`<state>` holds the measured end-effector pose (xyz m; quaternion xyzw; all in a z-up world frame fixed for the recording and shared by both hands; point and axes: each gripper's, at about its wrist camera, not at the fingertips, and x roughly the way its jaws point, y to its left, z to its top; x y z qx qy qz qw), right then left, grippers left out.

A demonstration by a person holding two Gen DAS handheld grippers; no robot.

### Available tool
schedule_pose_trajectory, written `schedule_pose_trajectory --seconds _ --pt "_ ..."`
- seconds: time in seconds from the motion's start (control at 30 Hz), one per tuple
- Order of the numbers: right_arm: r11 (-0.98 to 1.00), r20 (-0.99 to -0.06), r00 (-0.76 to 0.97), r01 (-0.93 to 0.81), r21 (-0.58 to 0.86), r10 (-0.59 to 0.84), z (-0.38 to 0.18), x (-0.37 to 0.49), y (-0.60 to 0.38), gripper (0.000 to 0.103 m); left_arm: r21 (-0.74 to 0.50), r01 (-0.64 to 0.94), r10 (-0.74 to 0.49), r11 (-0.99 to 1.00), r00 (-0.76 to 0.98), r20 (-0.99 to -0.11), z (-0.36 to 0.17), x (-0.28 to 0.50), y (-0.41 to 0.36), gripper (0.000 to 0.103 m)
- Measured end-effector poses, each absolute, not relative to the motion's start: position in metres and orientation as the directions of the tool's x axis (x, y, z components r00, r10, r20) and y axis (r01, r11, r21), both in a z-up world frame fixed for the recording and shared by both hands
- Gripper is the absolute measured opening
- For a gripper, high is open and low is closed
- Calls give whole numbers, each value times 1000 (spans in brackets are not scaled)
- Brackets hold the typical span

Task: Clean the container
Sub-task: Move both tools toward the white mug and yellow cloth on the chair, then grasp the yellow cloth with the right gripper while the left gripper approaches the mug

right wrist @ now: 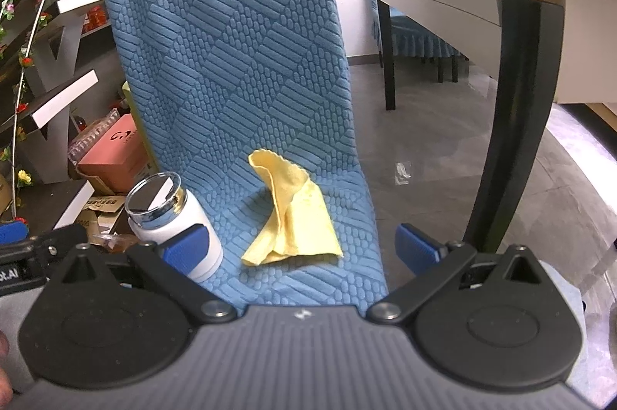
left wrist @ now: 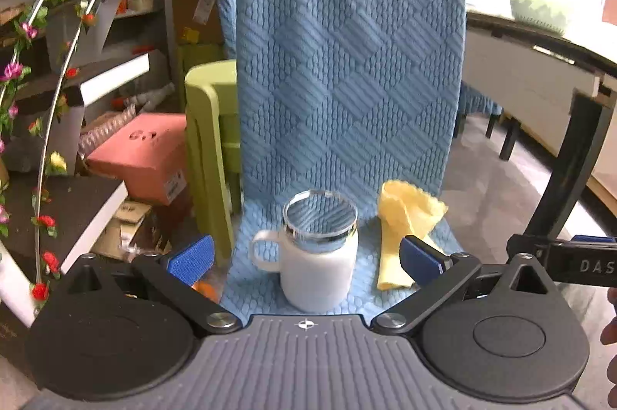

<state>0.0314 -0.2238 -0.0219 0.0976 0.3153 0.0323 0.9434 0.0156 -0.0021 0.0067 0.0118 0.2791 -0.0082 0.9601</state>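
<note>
A white mug with a handle on its left and a shiny metal rim and lid stands upright on the seat of a blue fabric-covered chair. A crumpled yellow cloth lies on the seat to the mug's right. My left gripper is open, its blue pads either side of the mug, not touching it. In the right wrist view the mug is at the left and the cloth in the middle of the seat. My right gripper is open and empty just in front of the cloth.
A green plastic stool, a pink box and cardboard sit on the floor left of the chair. Shelves with flower garlands stand at the left. A table with black legs stands at the right, over grey floor.
</note>
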Motion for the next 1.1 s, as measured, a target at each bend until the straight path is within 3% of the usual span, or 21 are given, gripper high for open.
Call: schedule_pose_trajectory --seconds 0.53,0.87,1.1 --pt "969 -534 833 -9 246 143 -22 33 -229 103 -51 46 -66 998 858 -509 -11 28 6 103" --pt "975 -568 811 -14 220 140 -35 56 -231 103 13 111 -90 994 862 -498 -50 79 8 103" --pt "971 -529 836 -17 240 145 -49 78 -237 103 32 131 -92 991 836 -541 -72 101 4 103"
